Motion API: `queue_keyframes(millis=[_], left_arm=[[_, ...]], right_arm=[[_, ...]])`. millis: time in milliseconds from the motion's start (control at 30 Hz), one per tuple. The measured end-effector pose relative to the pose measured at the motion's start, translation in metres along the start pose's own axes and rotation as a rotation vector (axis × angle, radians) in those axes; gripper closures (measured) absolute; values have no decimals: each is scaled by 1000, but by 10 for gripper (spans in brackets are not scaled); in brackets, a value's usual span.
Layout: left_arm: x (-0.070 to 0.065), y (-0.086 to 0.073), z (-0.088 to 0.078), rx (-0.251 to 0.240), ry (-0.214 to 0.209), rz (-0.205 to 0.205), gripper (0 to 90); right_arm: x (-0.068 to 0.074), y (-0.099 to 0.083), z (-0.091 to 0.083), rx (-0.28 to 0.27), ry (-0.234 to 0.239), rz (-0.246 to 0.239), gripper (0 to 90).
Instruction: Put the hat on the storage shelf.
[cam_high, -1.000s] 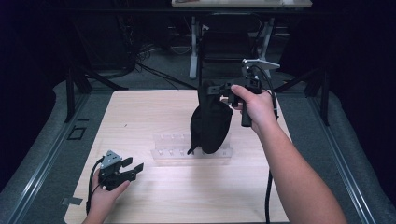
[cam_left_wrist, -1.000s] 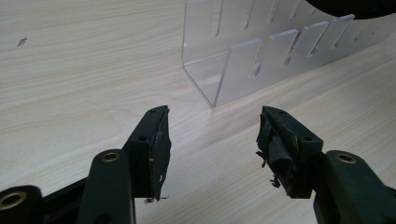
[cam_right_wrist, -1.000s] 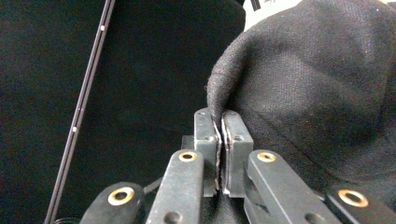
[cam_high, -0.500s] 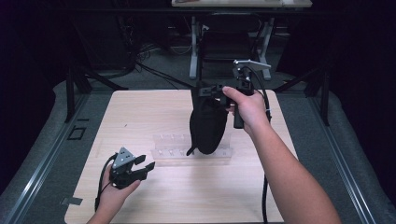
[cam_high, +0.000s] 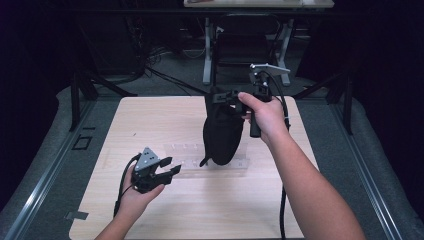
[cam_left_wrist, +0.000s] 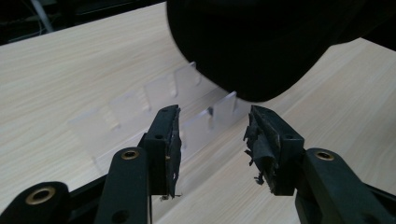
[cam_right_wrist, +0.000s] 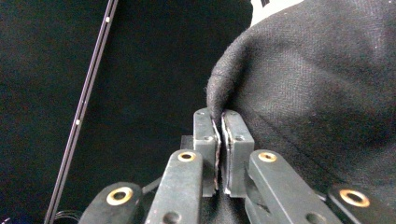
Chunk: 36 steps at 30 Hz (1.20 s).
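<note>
A black cloth bag (cam_high: 222, 135) hangs over the middle of the wooden table (cam_high: 150, 115), its lower end just above a clear plastic rack (cam_high: 187, 154). My right gripper (cam_high: 220, 96) is shut on the bag's top edge; in the right gripper view its jaws (cam_right_wrist: 220, 119) pinch a fold of the black fabric (cam_right_wrist: 317, 84). My left gripper (cam_high: 172, 167) is at the front left, pointing at the rack. Its jaws (cam_left_wrist: 212, 140) have just been closing but stand apart with nothing between them. Beyond them are the rack (cam_left_wrist: 154, 98) and the bag's bottom (cam_left_wrist: 252, 42).
Grey matting (cam_high: 55, 150) borders the table on both sides. Behind the far edge stand a dark chair (cam_high: 245, 45), table legs and loose cables on a dark floor. A piece of tape (cam_high: 75, 216) lies at the front left corner.
My left gripper has moved right and away from the front edge, toward the rack, and its jaws have narrowed. The right gripper and the bag have stayed in place.
</note>
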<state>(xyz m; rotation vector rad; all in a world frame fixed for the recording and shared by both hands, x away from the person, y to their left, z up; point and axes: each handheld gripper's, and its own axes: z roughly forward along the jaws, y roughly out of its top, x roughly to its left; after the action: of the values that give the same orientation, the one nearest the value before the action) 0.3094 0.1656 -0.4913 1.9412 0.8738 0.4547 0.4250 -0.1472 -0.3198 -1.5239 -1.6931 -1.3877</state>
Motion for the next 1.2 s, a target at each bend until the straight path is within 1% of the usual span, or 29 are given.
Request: queue_keyframes(millis=[33,67,100,200,233,267,300,400,533,600,633,667,700,767,833,933,1067,1200], left_arm=[[0,0,0,0,0,0,549],[-6,6,3,1,-17,16,556],[-6,6,3,1,-17,16,558],[-16,13,10,3,-39,35,570],[-16,13,10,3,-39,35,574],[-19,15,12,6,-48,42,574],[-21,16,13,5,-52,37,576],[-26,18,16,11,-61,50,584],[-32,22,19,10,-78,63,596],[-34,24,19,4,-84,76,602],[-35,25,20,-1,-82,75,606],[-38,28,21,-1,-85,89,624],[-38,28,21,-1,-85,89,635],[-42,29,23,3,-86,98,651],[-45,31,26,11,-80,116,660],[-49,34,30,11,-77,123,680],[-53,39,37,22,-64,133,707],[-56,43,40,34,-47,154,733]], right_arm=[[0,0,0,-1,0,-1,862],[0,0,0,-2,0,-1,861],[0,0,0,-2,1,0,861],[0,0,0,-2,1,0,860],[0,0,0,-2,1,0,860],[0,0,0,-2,1,0,860],[0,0,0,-2,1,0,859],[0,0,0,-4,1,0,858],[-1,1,0,-6,2,0,858],[-1,1,0,-7,3,0,857],[-1,1,0,-7,4,0,857],[-1,1,0,-13,3,1,856],[-1,1,0,-13,3,1,856],[-1,1,-1,-18,4,4,856],[-1,1,-1,-20,3,4,856],[-1,1,-1,-20,5,2,853],[0,1,-1,-19,4,-3,852],[0,1,-1,-21,5,-4,851]])
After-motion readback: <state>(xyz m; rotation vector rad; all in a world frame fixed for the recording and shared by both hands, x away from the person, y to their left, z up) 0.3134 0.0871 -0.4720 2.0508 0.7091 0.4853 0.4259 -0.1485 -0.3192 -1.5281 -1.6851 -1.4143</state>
